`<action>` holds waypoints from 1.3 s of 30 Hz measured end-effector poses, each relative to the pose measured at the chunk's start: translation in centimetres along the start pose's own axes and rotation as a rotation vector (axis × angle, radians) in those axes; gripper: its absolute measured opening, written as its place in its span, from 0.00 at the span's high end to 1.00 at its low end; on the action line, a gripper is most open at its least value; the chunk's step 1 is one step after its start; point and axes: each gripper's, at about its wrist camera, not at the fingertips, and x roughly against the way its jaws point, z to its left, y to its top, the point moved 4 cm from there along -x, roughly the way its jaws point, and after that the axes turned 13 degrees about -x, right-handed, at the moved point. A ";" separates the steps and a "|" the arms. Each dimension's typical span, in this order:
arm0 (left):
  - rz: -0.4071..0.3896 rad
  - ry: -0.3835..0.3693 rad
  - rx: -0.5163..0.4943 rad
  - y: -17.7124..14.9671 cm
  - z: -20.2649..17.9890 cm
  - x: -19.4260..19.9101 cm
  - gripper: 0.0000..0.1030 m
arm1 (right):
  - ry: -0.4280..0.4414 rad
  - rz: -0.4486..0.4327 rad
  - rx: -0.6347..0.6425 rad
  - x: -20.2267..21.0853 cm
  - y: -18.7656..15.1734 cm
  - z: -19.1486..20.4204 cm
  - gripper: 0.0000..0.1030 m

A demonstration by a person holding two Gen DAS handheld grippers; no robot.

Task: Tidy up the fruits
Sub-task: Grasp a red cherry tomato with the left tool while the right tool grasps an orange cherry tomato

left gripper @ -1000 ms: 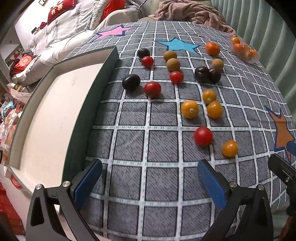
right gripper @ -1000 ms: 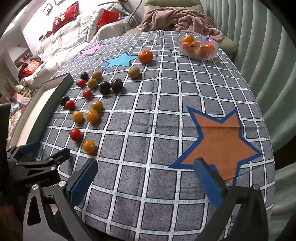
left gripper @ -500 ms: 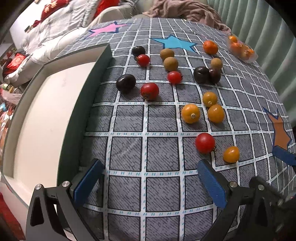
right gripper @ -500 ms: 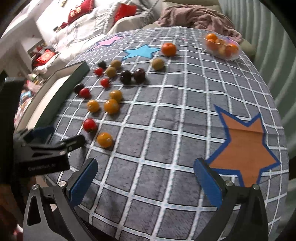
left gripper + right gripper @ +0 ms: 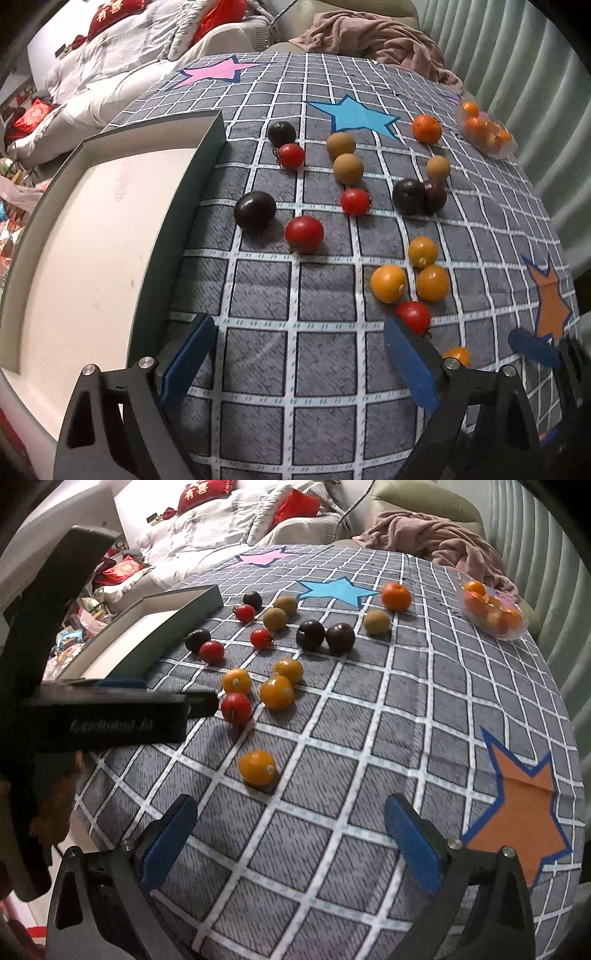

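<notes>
Small round fruits lie loose on the checked surface: red, yellow, dark purple and brown ones, just right of the white tray. The left tongs and right tongs are spread, slowly closing, with nothing between them.

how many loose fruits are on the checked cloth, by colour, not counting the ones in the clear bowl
Red round tomatoes: 4
Yellow-orange round tomatoes: 4
Dark purple round fruits: 4
Tan-brown round fruits: 3
Bright orange mandarin: 1
Total: 16
</notes>
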 end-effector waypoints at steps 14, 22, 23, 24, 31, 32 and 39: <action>-0.020 -0.014 -0.027 1.2 0.6 -0.3 0.31 | 0.022 -0.032 0.048 -0.5 0.9 1.8 0.73; -0.024 0.007 -0.006 3.0 0.1 -1.5 0.42 | 0.030 -0.033 0.041 -0.5 0.8 1.5 0.73; -0.025 0.012 -0.007 3.1 0.1 -1.6 0.44 | 0.031 -0.033 0.039 -0.5 0.9 1.5 0.73; -0.030 0.020 -0.006 3.3 0.1 -1.6 0.54 | 0.032 -0.033 0.039 -0.5 0.9 1.5 0.73; -0.061 -0.002 0.020 3.0 0.7 -1.2 0.79 | 0.075 -0.018 -0.010 0.0 0.8 1.0 0.78; -0.065 -0.010 0.025 2.8 0.8 -1.0 0.79 | 0.080 -0.018 -0.020 0.1 0.7 0.8 0.78; -0.079 -0.036 0.020 1.6 0.7 0.6 0.79 | 0.107 -0.007 -0.100 1.1 0.6 -1.0 0.78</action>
